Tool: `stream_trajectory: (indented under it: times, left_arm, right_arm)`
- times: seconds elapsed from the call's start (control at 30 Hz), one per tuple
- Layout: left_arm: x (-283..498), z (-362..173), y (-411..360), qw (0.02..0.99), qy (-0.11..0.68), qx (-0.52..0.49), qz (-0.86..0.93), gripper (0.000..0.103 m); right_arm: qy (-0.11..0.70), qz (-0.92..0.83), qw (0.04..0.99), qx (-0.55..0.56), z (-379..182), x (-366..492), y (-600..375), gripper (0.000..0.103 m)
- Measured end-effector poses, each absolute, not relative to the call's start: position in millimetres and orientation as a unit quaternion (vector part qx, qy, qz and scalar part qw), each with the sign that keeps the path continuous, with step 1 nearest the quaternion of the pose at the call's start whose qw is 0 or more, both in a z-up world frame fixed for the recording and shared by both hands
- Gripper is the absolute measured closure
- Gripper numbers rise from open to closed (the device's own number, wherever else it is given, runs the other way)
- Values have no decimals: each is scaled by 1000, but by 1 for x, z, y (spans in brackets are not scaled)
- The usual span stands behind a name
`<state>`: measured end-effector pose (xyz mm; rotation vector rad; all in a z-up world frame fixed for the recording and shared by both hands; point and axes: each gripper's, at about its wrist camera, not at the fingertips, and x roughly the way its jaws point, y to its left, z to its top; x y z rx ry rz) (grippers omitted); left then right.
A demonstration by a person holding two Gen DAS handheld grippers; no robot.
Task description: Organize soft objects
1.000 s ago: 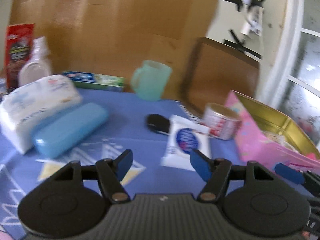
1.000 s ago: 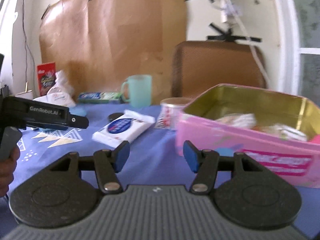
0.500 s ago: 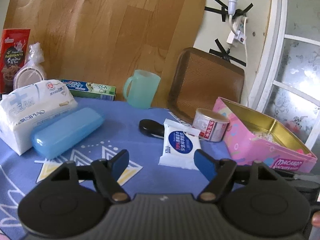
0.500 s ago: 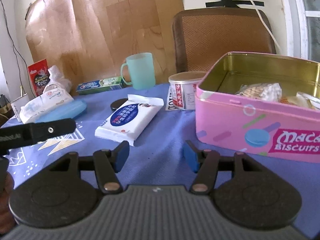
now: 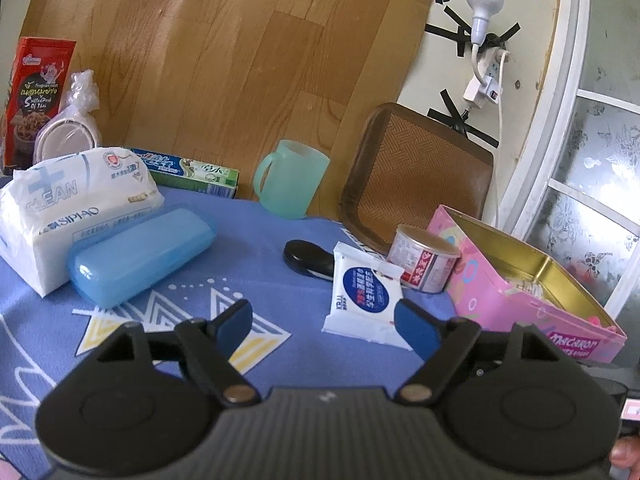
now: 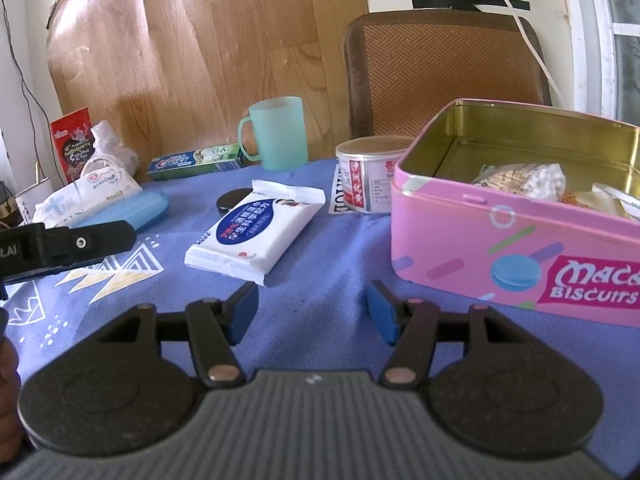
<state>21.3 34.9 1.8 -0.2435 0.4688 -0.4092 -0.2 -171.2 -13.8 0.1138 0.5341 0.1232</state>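
A small white wet-wipe pack (image 5: 364, 296) with a blue label lies flat on the blue tablecloth; it also shows in the right wrist view (image 6: 256, 230). A big white tissue pack (image 5: 72, 208) lies at the left, also seen in the right wrist view (image 6: 86, 194). A pink biscuit tin (image 5: 520, 280) stands open at the right with soft packets inside (image 6: 532, 180). My left gripper (image 5: 324, 324) is open and empty, just short of the wipe pack. My right gripper (image 6: 312, 308) is open and empty, between the wipe pack and the tin (image 6: 516, 248).
A blue plastic case (image 5: 140, 256) leans on the tissue pack. A green mug (image 5: 292, 188), a toothpaste box (image 5: 188, 170), a small can (image 5: 424, 260), a black lid (image 5: 304, 258) and a red snack bag (image 5: 36, 92) stand behind. A brown chair back (image 6: 444, 68) is at the table's far edge.
Both grippers have drawn closer to the table and steadied; the wipe pack and tin look larger. Both stay open and empty. No object has moved.
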Motion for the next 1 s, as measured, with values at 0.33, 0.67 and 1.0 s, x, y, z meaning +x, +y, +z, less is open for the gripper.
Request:
stream_trajectory:
  times: [0.33, 0.67, 1.0]
  left_arm:
    - [21, 2, 35, 945, 229, -121, -201, 20]
    - [21, 2, 35, 945, 228, -122, -201, 19]
    - [20, 3, 35, 945, 227, -124, -200, 19]
  right_arm:
    - [263, 60, 961, 58, -14, 0, -172, 40]
    - [263, 59, 961, 56, -15, 0, -171, 39]
    - [266, 55, 961, 49, -16, 1, -169, 39]
